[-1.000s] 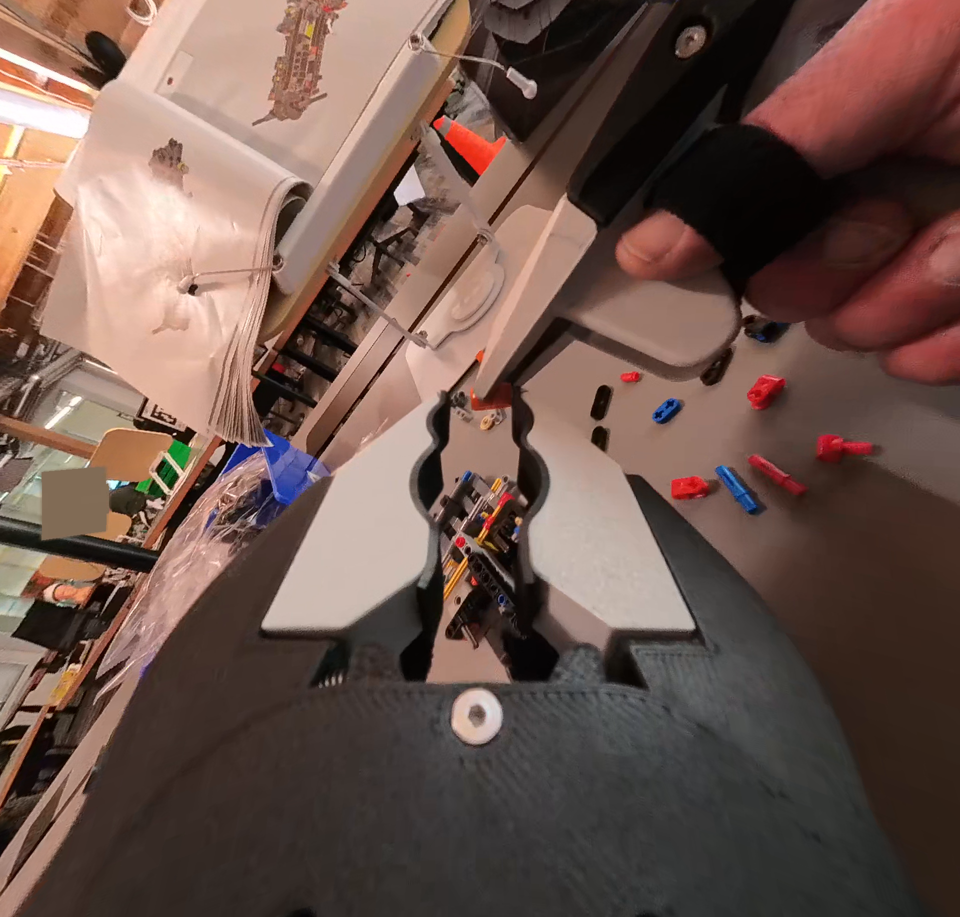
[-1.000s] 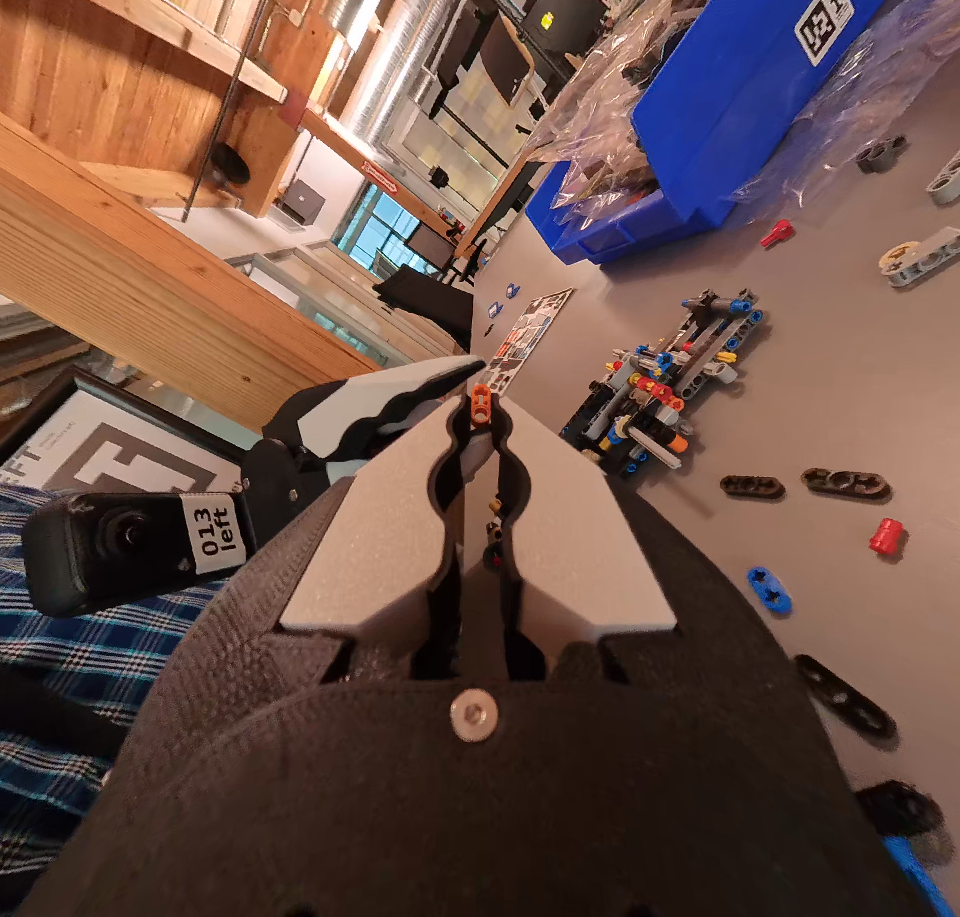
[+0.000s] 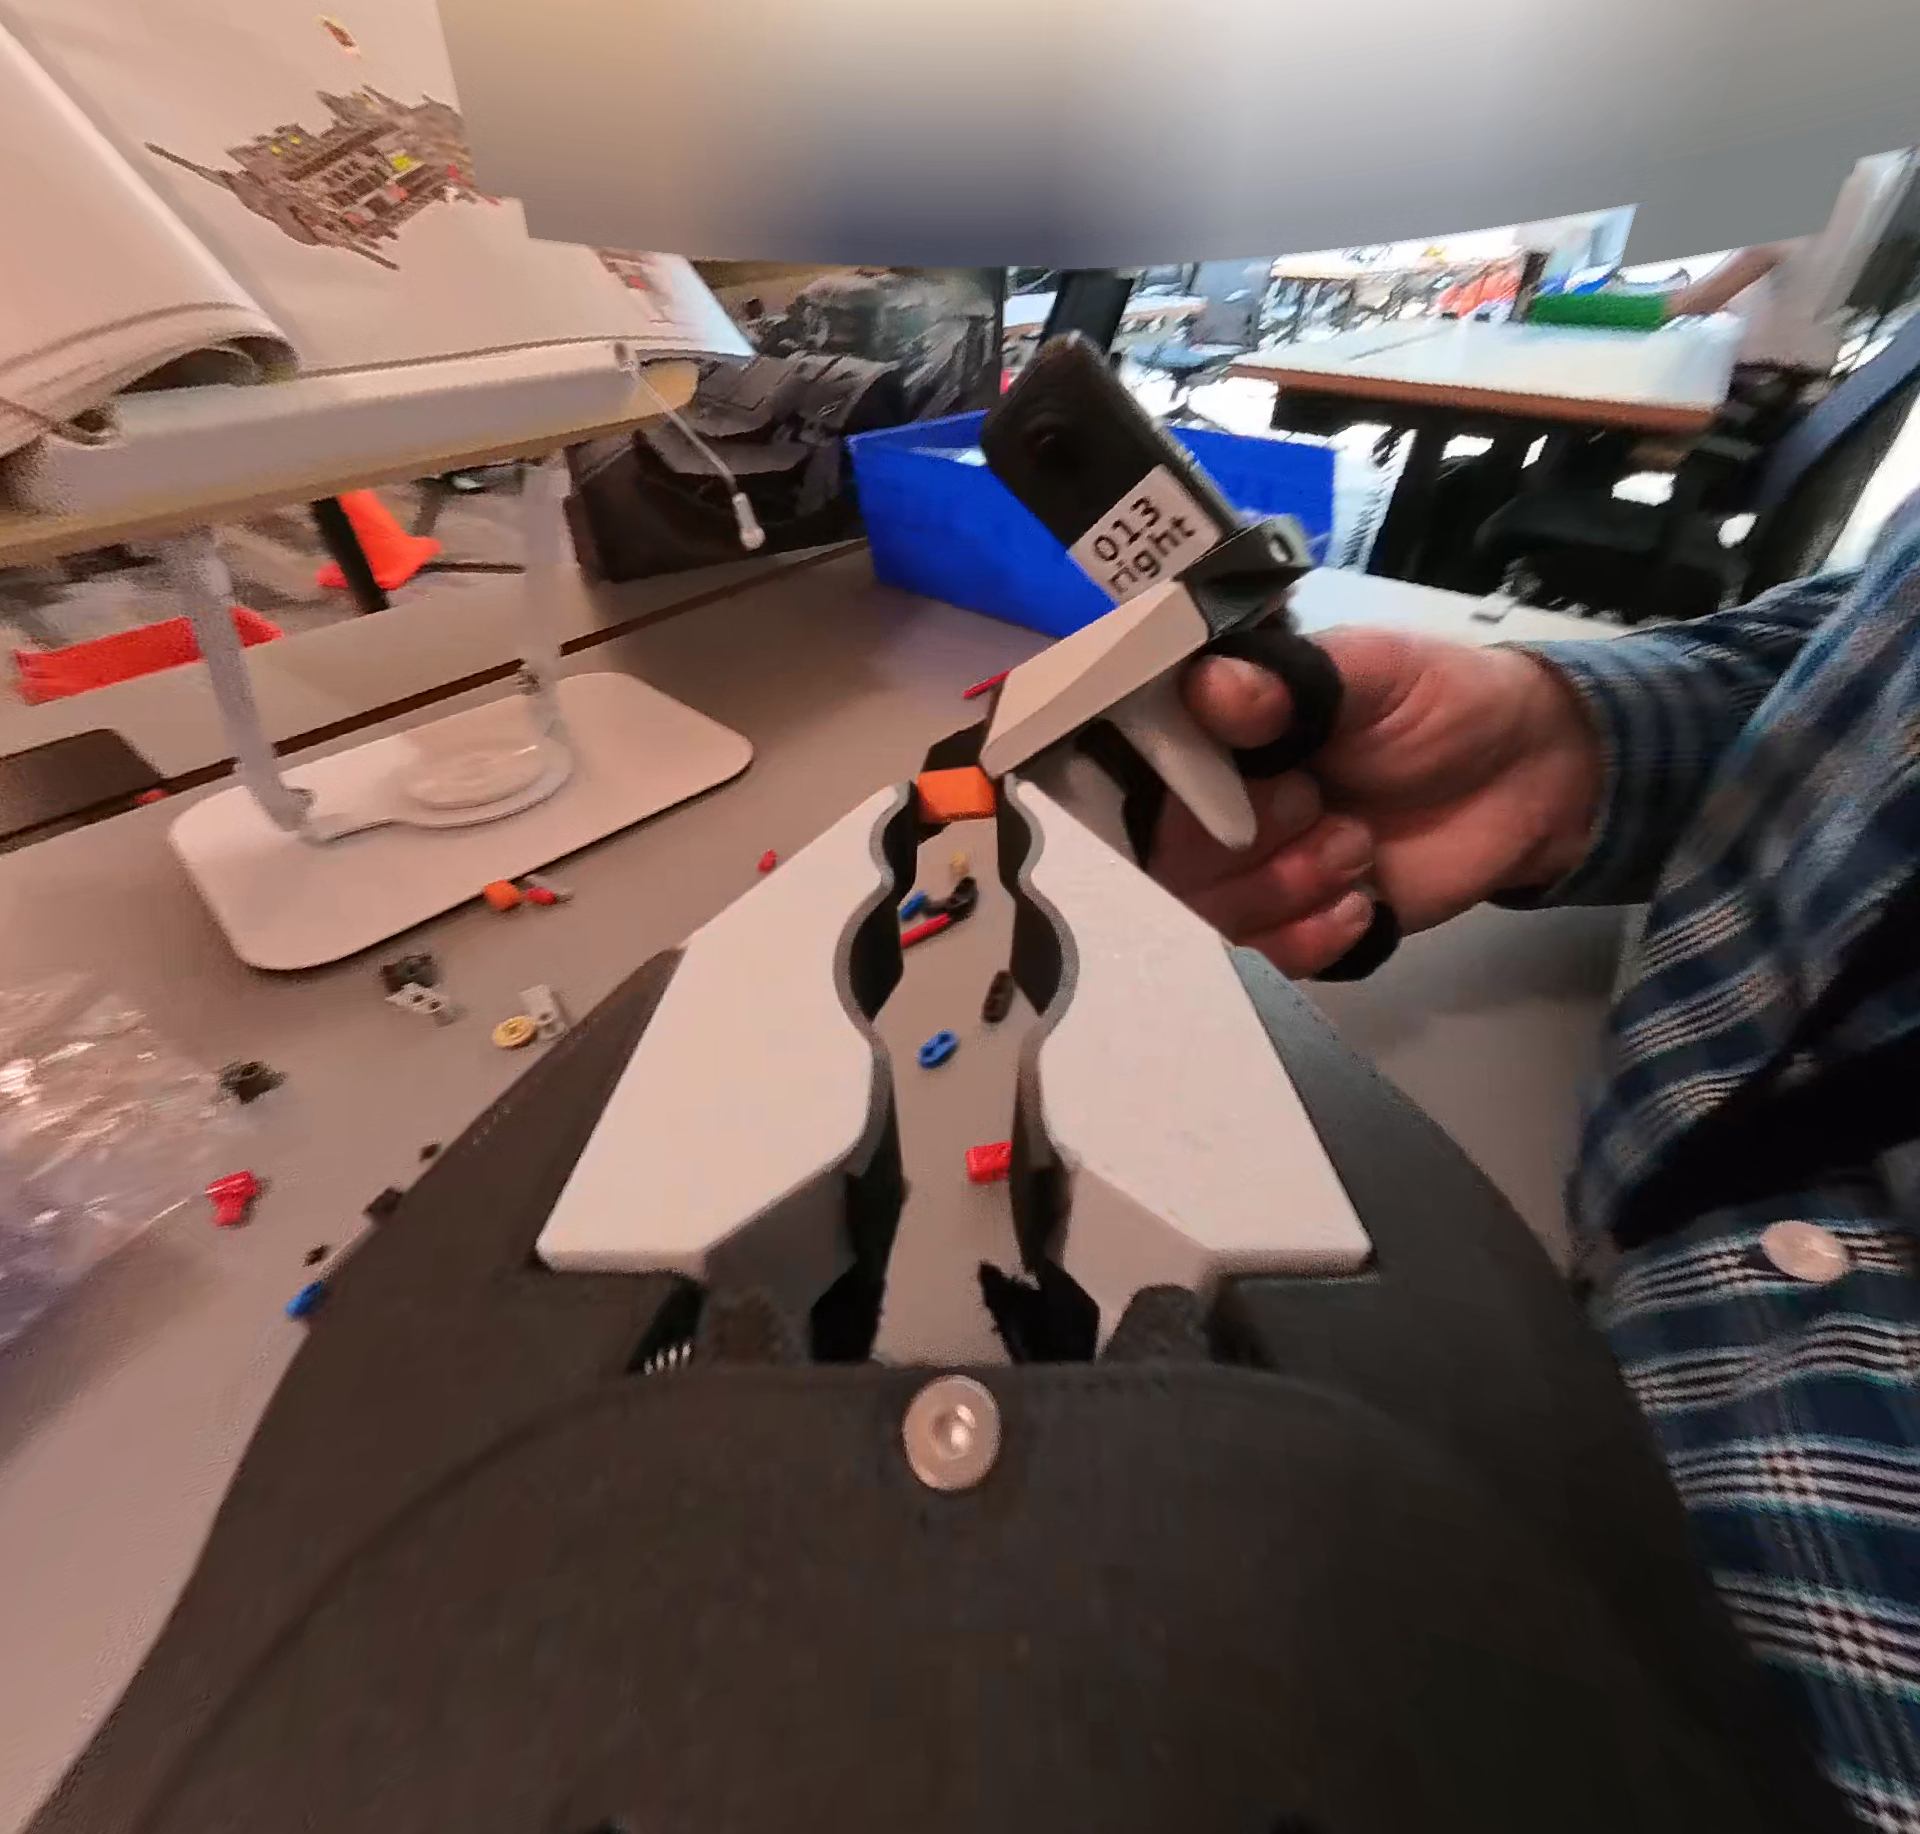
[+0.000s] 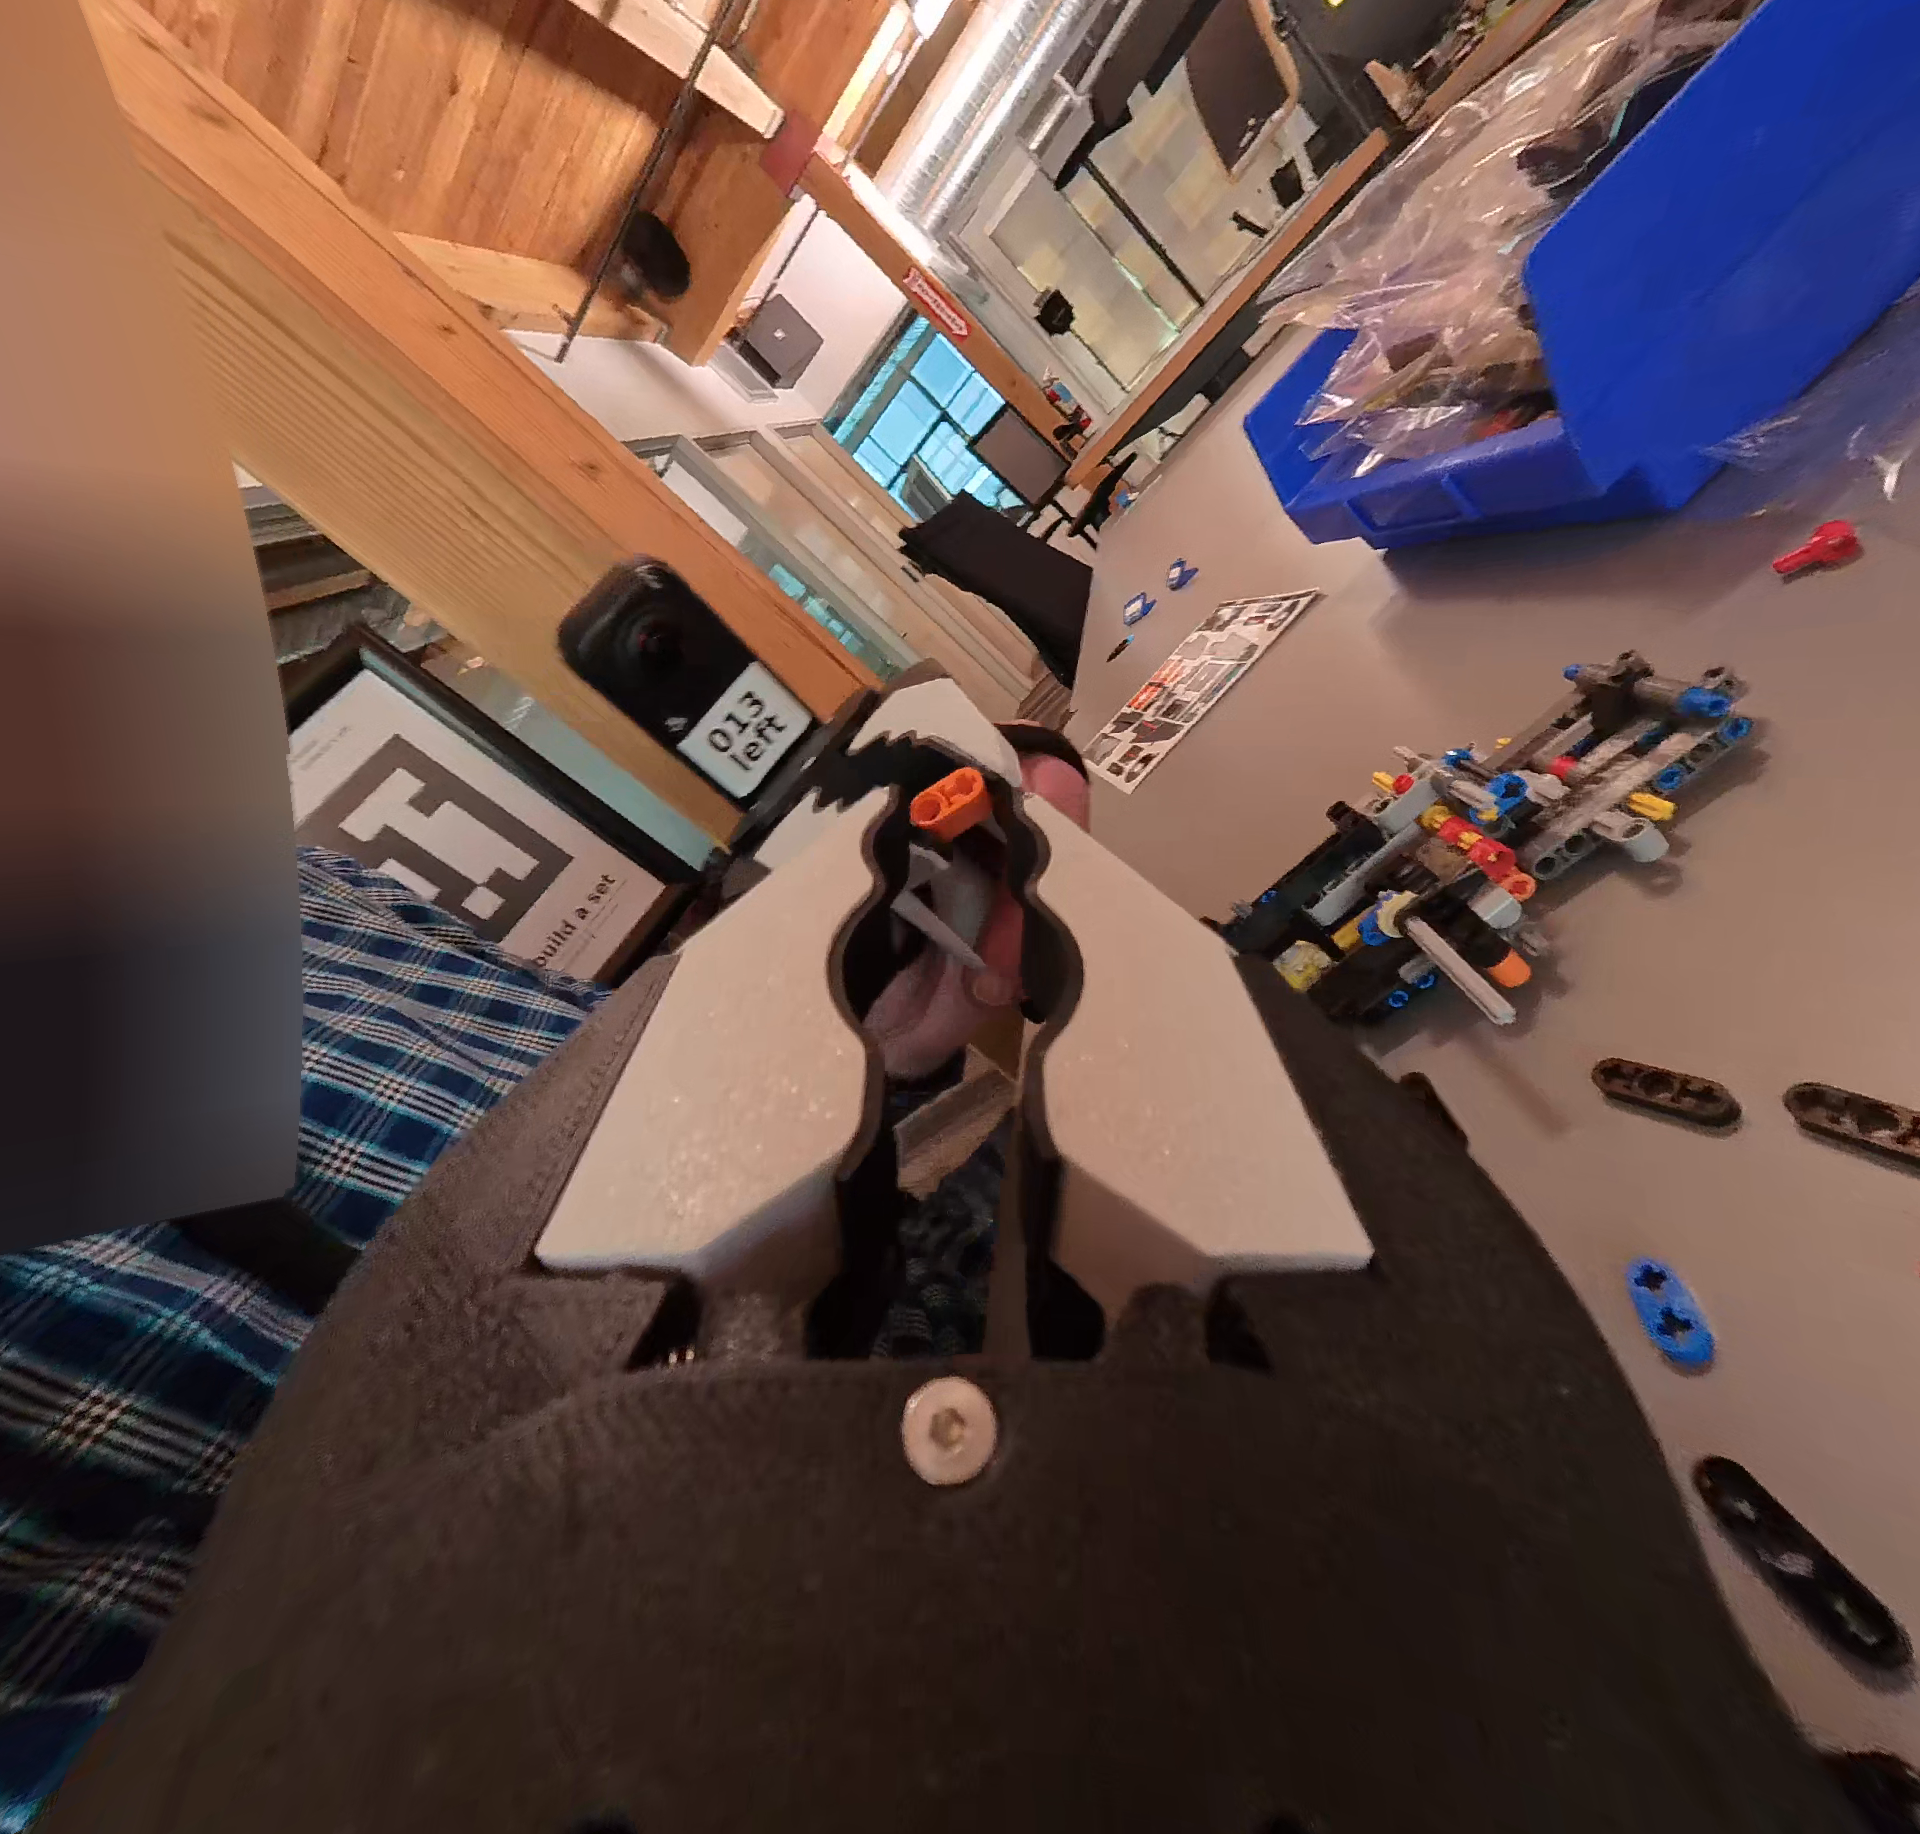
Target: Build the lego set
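Note:
A small orange lego connector (image 3: 954, 795) sits between the tips of my left gripper (image 3: 954, 805), which is shut on it above the table. My right gripper (image 3: 982, 764) meets it tip to tip from the right, held in a person's hand. In the right wrist view the orange connector (image 4: 948, 802) shows two holes end-on between the slightly parted jaws of my right gripper (image 4: 956, 813), with a gap on one side. The left gripper (image 4: 914, 750) faces it from behind. The partly built lego model (image 4: 1507, 849) lies on the grey table to the right.
An instruction booklet (image 3: 312, 174) rests on a white stand (image 3: 468, 808) at the left. Blue bins (image 4: 1714, 257) with plastic bags stand at the back. Black beams (image 4: 1662, 1093), a blue piece (image 4: 1668, 1306), red pieces (image 3: 987, 1161) and a sticker sheet (image 4: 1195, 683) lie on the table. The tips of both grippers are at nearly the same place. Both grippers' tips are roughly 15 cm from the blue piece (image 4: 1668, 1306). The left camera catches it too, in the left wrist view (image 3: 935, 1043).
My left gripper rose from over the model to meet the right gripper and closed on the orange connector. The right jaws parted wider, and the connector now sits turned between them.

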The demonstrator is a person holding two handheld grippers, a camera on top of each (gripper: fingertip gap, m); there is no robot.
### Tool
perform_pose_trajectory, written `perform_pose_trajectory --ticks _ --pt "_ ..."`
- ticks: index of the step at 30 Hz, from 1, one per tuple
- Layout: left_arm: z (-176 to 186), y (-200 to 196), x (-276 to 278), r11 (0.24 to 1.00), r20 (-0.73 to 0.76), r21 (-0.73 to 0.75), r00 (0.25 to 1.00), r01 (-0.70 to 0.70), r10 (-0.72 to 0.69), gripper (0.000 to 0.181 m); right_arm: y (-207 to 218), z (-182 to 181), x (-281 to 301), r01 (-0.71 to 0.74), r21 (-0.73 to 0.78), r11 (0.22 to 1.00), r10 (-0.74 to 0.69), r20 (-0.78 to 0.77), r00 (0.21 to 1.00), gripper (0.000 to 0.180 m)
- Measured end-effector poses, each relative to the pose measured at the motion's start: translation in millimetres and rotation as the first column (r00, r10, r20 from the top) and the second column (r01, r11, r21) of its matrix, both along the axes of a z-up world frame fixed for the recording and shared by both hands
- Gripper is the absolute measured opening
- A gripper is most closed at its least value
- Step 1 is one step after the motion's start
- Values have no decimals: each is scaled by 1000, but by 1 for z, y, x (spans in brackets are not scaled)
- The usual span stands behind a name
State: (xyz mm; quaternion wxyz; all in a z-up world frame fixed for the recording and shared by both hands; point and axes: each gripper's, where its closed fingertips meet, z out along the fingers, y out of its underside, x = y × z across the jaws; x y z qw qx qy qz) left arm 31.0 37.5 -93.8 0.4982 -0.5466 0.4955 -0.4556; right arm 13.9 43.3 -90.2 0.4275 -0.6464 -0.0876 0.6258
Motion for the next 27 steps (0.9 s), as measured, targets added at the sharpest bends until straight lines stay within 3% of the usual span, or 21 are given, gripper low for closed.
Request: perform_pose_trajectory --ticks 1,5,9,18,23,27 --pt "2 -2 0 999 17 -16 999 28 -28 13 -1 1 0 -19 -8 1000 19 -22 1000 17" --pt "12 -8 -2 993 95 -45 990 112 -108 13 -8 9 -2 -128 -67 989 113 -190 975 19" --pt "18 -13 -2 988 82 63 986 139 -144 12 -12 16 3 -210 -101 972 160 -365 917 17" --pt "16 -17 2 935 -60 317 987 158 -146 13 -18 20 1 -294 -102 950 214 -469 857 7" --pt "12 -4 6 902 -106 429 994 57 -12 13 -7 18 7 -173 -108 979 111 -432 895 5" --pt "12 10 6 840 -107 534 978 -97 181 18 5 13 18 -65 -148 987 -11 -461 887 5"
